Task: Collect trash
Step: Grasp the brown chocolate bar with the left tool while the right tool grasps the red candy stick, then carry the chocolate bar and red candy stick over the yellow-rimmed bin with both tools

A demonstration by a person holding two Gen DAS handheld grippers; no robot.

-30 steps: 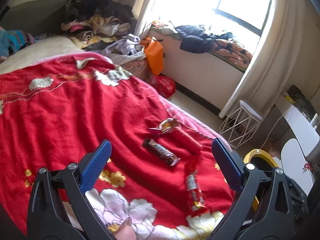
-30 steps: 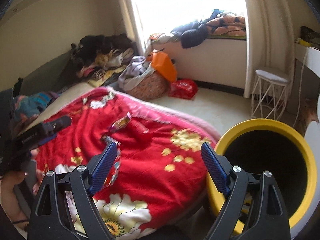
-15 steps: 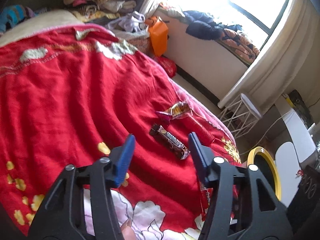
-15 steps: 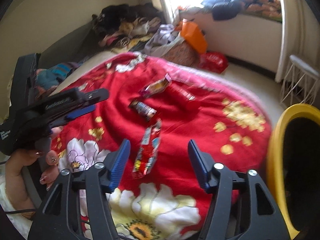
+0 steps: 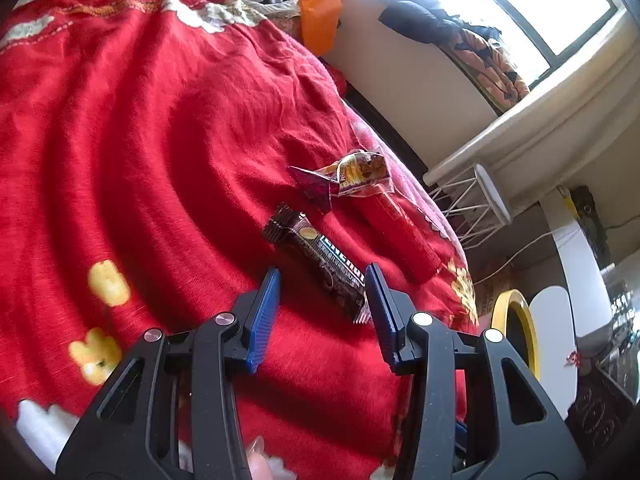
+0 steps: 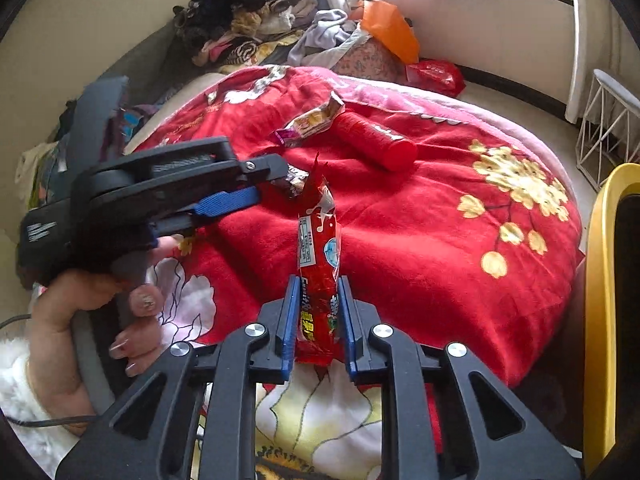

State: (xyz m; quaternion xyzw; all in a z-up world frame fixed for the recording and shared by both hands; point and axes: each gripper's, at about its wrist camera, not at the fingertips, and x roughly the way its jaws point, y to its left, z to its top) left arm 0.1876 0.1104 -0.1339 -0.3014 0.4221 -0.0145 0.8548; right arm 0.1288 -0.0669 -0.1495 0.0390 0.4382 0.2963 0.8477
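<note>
Left wrist view: half-closed, still closing left gripper (image 5: 322,280) grips nothing, dark bar (image 5: 316,258) slanting away, near end against one pad; right gripper (image 6: 318,308) clamps red wrapper (image 6: 319,256).

The left wrist view looks forward and downward along its own two fingers, low and close over the red blanket (image 5: 160,140), facing the window wall (image 5: 420,100). Nearest its fingers on the blanket lies a dark wrapper (image 5: 320,260).

The right wrist view also tilts down along its fingers, close over the blanket's near edge (image 6: 440,260), and faces the clothes pile (image 6: 248,24) beyond the blanket.

Both views take in the blanket, the red tube (image 6: 374,142) (image 5: 396,236) on it, the crinkled packet (image 5: 356,170) (image 6: 312,120) beside that tube, the orange bag (image 5: 320,24) (image 6: 388,28) and the yellow bin (image 5: 516,336) (image 6: 600,300). The right view also sees the left gripper (image 6: 276,184) from the side.
</note>
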